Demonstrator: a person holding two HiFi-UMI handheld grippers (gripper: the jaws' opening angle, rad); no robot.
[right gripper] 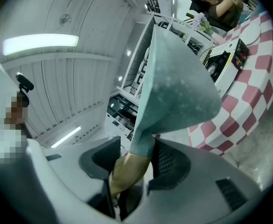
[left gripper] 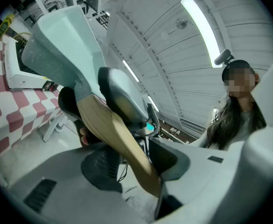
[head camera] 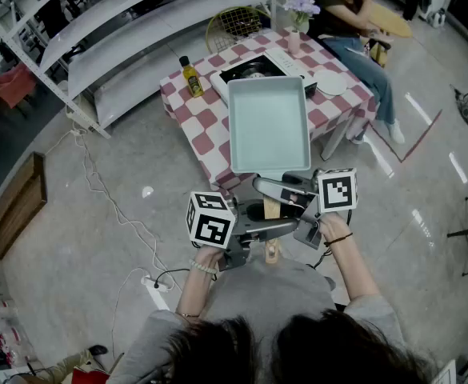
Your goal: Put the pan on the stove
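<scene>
1. Checked red-and-white cloth covers a small table [head camera: 187,110] standing on a pale floor [head camera: 410,254]. A portable stove [head camera: 254,70] sits on the table with an oil bottle [head camera: 190,77] to its left and a plate [head camera: 330,83] to its right
2. The pan [head camera: 270,122], a pale teal rectangle, is held in the air with its open side up, between the person and the stove (its far rim hides part of the stove in the head view)
3. Its long axis runs near to far, and the wooden handle [head camera: 272,208] points back towards the person
4. The right gripper [head camera: 278,189] comes in from the right and is clamped on the handle close to the pan body. The left gripper [head camera: 267,230] comes in from the left and is clamped nearer the handle's end
5. From both sets of jaws the stove lies ahead along the handle's line, a touch left, so the coming move looks like a carry farther forward and then a level lowering onto the burner
</scene>
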